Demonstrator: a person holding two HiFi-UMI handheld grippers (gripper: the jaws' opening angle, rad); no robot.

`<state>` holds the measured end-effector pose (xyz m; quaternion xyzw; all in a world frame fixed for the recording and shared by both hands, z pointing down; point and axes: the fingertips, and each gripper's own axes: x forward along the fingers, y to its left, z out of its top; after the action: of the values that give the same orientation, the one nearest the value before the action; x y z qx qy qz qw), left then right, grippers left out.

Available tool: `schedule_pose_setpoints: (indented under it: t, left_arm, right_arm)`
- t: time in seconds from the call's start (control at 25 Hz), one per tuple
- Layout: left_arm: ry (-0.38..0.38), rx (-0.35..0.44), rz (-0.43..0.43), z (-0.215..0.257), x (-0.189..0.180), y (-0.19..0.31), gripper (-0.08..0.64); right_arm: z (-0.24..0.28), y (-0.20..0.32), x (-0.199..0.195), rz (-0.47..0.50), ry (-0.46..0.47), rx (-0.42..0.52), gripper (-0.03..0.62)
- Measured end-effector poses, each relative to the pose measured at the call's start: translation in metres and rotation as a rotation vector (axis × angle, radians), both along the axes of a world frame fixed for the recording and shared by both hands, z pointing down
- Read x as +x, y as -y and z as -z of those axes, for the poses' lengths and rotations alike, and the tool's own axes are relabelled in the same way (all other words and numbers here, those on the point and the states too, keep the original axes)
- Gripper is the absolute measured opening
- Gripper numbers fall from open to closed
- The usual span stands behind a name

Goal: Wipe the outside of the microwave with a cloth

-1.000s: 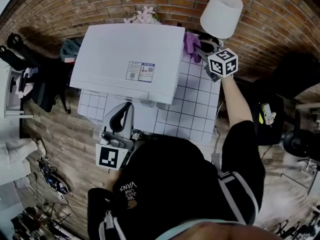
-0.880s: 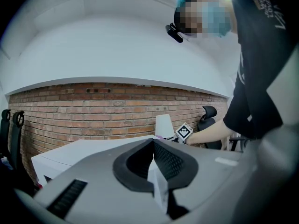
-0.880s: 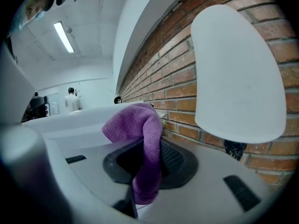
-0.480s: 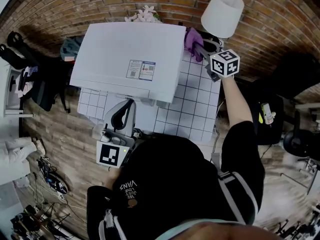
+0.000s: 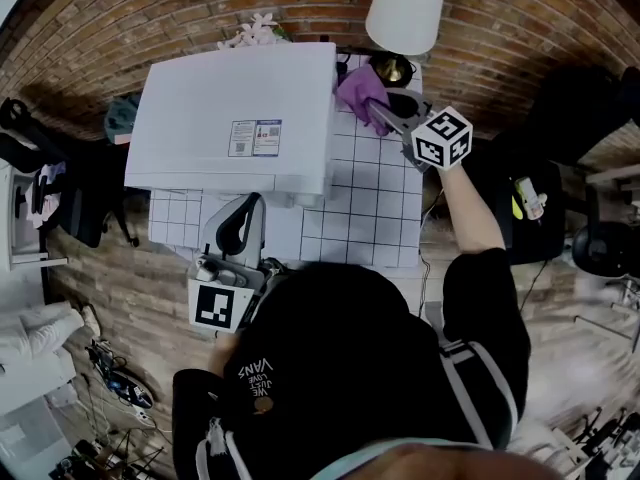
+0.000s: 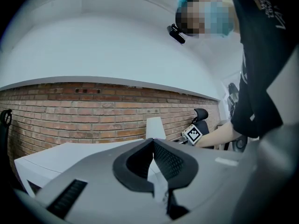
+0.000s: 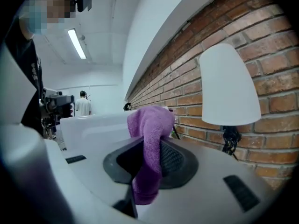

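Note:
The white microwave (image 5: 235, 118) stands on a tiled table (image 5: 375, 208), its top facing the head view. A purple cloth (image 5: 362, 88) hangs bunched right beside the microwave's right side, near the back. My right gripper (image 5: 388, 118) is shut on this cloth (image 7: 149, 125), which drapes over the closed jaws in the right gripper view, with the microwave (image 7: 93, 125) just behind it. My left gripper (image 5: 248, 208) sits low at the microwave's front, shut with nothing in it. In the left gripper view its tips (image 6: 152, 143) meet.
A white lamp (image 5: 405, 8) stands at the back right by the brick wall, close above the cloth, and fills the right of the right gripper view (image 7: 229, 87). Pink flowers (image 5: 250, 30) sit behind the microwave. A black chair (image 5: 70, 183) stands at the left.
The head view has shifted. My right gripper and the purple cloth have stayed at the microwave's right rear side, drawn slightly toward me. The left gripper has held still.

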<state>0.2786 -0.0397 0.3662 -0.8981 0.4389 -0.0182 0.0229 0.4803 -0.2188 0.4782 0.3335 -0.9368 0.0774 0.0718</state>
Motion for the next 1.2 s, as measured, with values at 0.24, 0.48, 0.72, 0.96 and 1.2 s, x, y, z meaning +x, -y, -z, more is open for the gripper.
schedule_pose_setpoints:
  t: [0.24, 0.48, 0.72, 0.96, 1.2]
  left_arm:
    - [0.009, 0.006, -0.058, 0.002, 0.024, 0.001, 0.009]
    - [0.020, 0.005, -0.107, -0.002, 0.045, 0.004, 0.009]
    - [0.021, 0.006, -0.110, 0.000, 0.052, 0.014, 0.009]
    - [0.019, 0.016, -0.105, 0.004, 0.055, 0.021, 0.010]
    - [0.023, 0.020, -0.090, 0.004, 0.053, 0.023, 0.009]
  right_arm:
    - [-0.008, -0.054, -0.001, 0.098, 0.019, 0.021, 0.061]
    - [-0.009, -0.105, -0.012, 0.207, 0.056, 0.027, 0.061]
    - [-0.012, -0.150, -0.033, 0.321, 0.093, -0.007, 0.061]
    - [-0.033, -0.183, -0.049, 0.408, 0.104, -0.069, 0.061]
    - [-0.052, -0.185, -0.055, 0.425, 0.092, -0.108, 0.062]
